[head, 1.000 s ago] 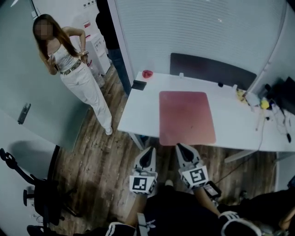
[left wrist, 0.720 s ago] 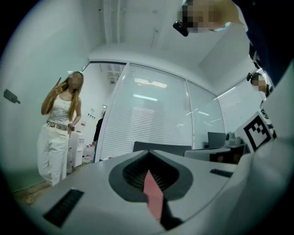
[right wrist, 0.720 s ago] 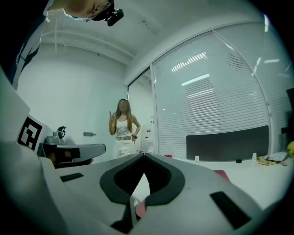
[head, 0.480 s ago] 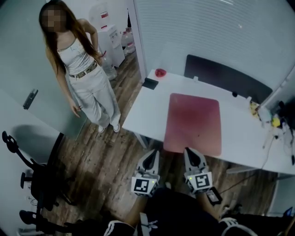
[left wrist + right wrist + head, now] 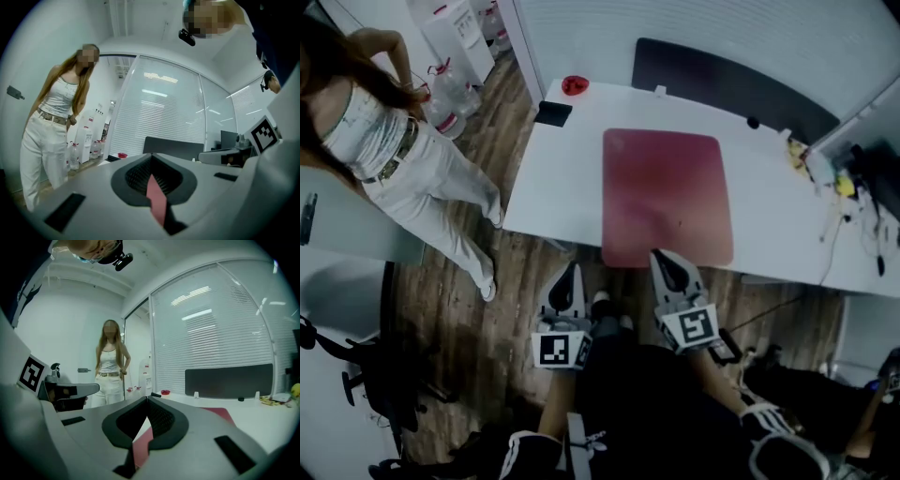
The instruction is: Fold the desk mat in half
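Pointing at desk mat (image 5: 666, 187), left tongs (image 5: 570, 269) pressed together, empty, right tongs (image 5: 660, 256) likewise, empty

Left gripper (image 5: 569, 272) and right gripper (image 5: 664, 260) were pale grey wedges with black ribbed jaw pads. Each carried a white cube (image 5: 561, 350) printed with black square markers. Person wore black clothing (image 5: 637, 412) with white trim.

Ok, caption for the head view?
Left gripper and right gripper, both shut, before the unfolded red desk mat on a white desk.
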`<state>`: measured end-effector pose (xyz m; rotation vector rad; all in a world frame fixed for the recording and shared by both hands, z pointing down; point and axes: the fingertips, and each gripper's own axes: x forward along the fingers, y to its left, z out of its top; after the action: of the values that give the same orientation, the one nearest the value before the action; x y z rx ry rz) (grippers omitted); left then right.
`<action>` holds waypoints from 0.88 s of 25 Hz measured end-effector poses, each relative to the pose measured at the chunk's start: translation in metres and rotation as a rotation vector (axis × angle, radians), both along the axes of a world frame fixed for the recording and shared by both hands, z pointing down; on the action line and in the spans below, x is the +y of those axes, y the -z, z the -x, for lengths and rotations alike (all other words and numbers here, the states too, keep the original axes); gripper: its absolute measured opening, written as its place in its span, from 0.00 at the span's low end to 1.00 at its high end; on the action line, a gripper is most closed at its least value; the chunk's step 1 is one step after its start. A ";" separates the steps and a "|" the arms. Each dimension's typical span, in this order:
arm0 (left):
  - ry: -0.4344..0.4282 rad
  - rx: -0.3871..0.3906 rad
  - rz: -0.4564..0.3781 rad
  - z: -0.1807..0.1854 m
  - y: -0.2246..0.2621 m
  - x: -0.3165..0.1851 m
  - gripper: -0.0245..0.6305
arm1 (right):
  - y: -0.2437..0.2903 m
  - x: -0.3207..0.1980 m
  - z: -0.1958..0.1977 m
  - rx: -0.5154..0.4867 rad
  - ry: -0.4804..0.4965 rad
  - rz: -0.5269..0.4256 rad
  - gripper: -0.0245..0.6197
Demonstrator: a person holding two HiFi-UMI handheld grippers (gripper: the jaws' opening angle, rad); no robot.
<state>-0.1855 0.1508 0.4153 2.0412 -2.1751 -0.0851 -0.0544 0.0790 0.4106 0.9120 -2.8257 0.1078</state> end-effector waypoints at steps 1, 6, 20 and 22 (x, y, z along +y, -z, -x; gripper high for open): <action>-0.012 -0.002 0.023 0.003 -0.006 -0.003 0.04 | -0.002 -0.002 0.002 0.015 0.000 0.003 0.04; -0.067 -0.013 0.046 0.019 -0.012 -0.034 0.04 | -0.012 -0.021 0.027 0.069 -0.001 -0.010 0.04; -0.167 0.101 0.116 0.032 -0.065 -0.070 0.04 | -0.078 -0.027 0.072 0.226 0.003 0.038 0.04; -0.165 0.112 0.126 0.031 -0.072 -0.069 0.04 | -0.084 -0.026 0.074 0.238 0.010 0.042 0.04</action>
<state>-0.2168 0.0818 0.4873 2.0817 -1.8897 -0.0404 -0.1284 0.0534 0.4947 0.8410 -2.5982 0.0531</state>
